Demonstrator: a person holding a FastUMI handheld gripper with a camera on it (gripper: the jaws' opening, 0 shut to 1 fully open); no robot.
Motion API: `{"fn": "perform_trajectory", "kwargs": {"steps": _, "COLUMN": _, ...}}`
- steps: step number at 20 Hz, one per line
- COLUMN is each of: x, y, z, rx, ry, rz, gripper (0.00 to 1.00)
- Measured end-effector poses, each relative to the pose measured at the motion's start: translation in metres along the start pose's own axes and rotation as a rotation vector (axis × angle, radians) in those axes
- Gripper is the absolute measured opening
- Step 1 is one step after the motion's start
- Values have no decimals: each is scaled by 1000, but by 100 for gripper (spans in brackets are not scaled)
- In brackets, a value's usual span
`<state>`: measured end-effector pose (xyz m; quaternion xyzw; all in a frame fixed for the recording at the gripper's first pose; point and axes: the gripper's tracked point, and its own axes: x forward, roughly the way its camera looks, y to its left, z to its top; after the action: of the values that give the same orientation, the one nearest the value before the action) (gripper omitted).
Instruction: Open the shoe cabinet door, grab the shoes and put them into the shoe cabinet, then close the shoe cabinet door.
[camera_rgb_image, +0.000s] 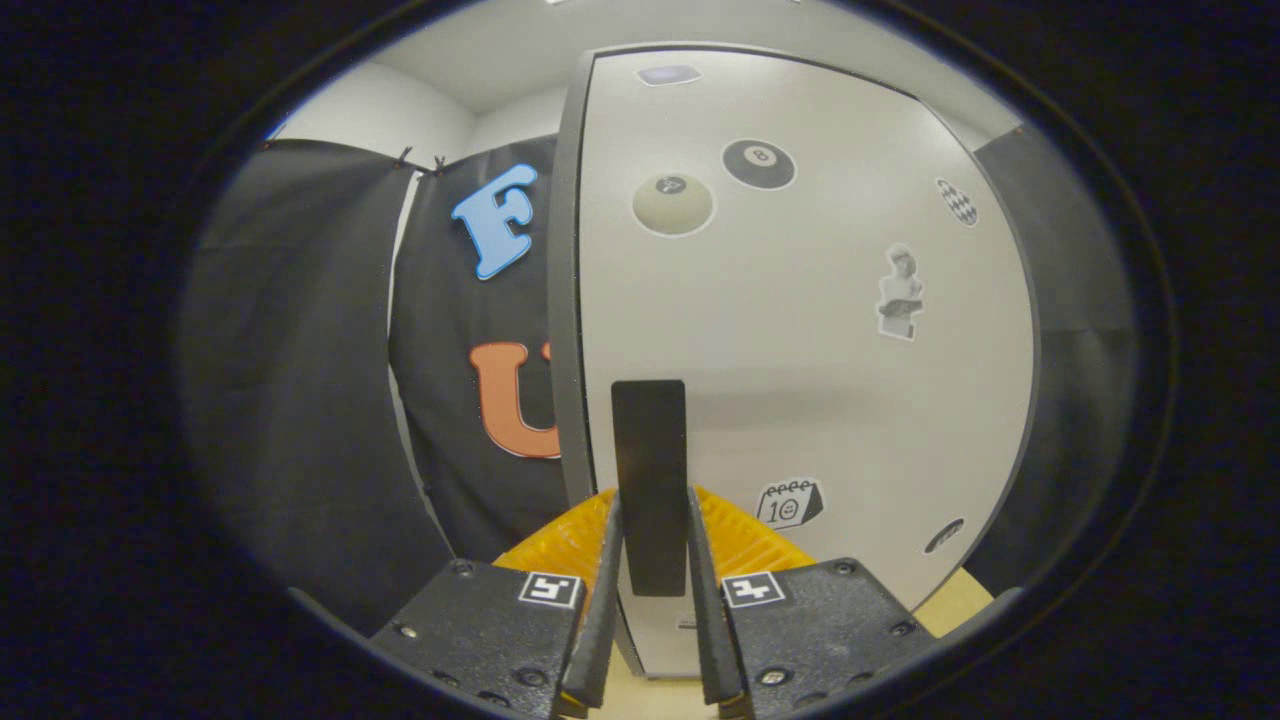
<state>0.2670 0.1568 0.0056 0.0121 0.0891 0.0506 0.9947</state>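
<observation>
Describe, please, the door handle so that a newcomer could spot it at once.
Find the pale cabinet door dotted with stickers. Near its left edge, low down, sits the handle, a tall dark rectangular bar; the gripper is closed on its lower part. Unlike the flat stickers nearby, it is plain, black and upright.

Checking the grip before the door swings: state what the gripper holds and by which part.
The gripper is shut on the flat black rectangular handle of the pale grey sticker-covered cabinet door, its fingers pressing the handle's lower part from both sides.
</observation>
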Motion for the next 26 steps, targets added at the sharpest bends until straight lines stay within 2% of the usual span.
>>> {"fn": "perform_trajectory", "kwargs": {"steps": 2, "x": -2, "y": -2, "z": 1, "rx": -45, "ry": 4, "rz": -11, "gripper": 36}}
{"fn": "perform_trajectory", "kwargs": {"steps": 5, "x": -2, "y": -2, "z": -1, "rx": -43, "ry": 7, "rz": -16, "gripper": 37}}
{"fn": "perform_trajectory", "kwargs": {"steps": 15, "x": -33, "y": -5, "z": -4, "rx": -28, "ry": 50, "rz": 154, "gripper": 34}}
{"fn": "perform_trajectory", "kwargs": {"steps": 26, "x": -80, "y": -17, "z": -8, "rx": -20, "ry": 57, "rz": 272, "gripper": 34}}
